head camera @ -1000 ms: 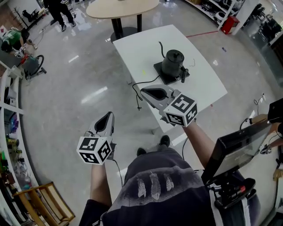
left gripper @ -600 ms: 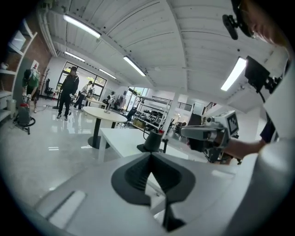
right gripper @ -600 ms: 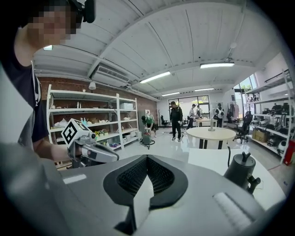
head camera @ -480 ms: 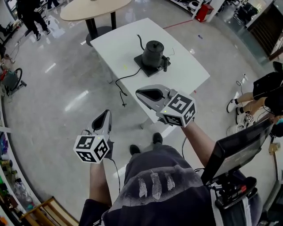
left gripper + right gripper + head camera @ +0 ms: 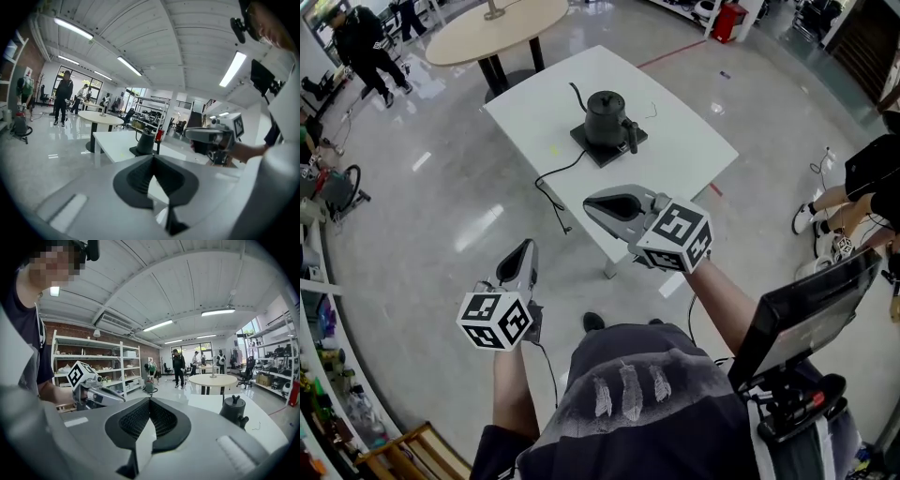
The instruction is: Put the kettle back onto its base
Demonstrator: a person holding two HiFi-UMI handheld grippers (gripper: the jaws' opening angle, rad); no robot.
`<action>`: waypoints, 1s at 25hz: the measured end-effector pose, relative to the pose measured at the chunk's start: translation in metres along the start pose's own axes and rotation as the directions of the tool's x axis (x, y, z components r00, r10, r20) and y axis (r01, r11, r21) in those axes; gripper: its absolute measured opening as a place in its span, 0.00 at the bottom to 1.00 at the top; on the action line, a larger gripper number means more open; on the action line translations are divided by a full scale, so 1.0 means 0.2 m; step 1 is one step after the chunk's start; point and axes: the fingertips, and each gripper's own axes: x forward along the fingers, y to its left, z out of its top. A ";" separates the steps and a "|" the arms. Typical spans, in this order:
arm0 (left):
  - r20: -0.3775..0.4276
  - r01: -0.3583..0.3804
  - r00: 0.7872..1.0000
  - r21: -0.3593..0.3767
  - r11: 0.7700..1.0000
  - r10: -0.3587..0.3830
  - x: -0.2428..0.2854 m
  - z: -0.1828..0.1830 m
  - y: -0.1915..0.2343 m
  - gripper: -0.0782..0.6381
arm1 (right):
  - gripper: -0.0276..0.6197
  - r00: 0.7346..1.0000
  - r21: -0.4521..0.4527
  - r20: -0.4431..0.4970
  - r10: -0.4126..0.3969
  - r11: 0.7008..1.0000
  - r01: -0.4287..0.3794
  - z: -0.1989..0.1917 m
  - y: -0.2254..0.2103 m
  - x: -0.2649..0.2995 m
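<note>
A black gooseneck kettle (image 5: 605, 115) stands on a black square base (image 5: 609, 148) on the white table (image 5: 684, 141), well ahead of both grippers. My left gripper (image 5: 528, 246) hangs over the floor, shut and empty. My right gripper (image 5: 591, 200) is higher, near the table's near edge, also shut with nothing in it. The left gripper view shows the kettle (image 5: 145, 142) beyond the closed jaws (image 5: 153, 157) and the right gripper (image 5: 211, 137) to the side. In the right gripper view the kettle (image 5: 233, 410) sits at the right, past the closed jaws (image 5: 149, 401).
A power cord (image 5: 548, 183) runs from the base off the table's left edge to the floor. A round beige table (image 5: 497, 28) stands behind. A monitor on a stand (image 5: 806, 314) is at my right. People stand at the far left and the right edge.
The table and kettle have slid left in the head view as I moved. Both grippers travelled level with me and stayed shut.
</note>
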 end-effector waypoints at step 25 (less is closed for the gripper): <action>-0.059 -0.139 0.988 0.111 0.984 0.146 -0.10 -0.25 -1.13 0.11 | 0.05 0.983 0.103 0.138 0.118 0.986 -0.133 -0.26 0.06 -0.99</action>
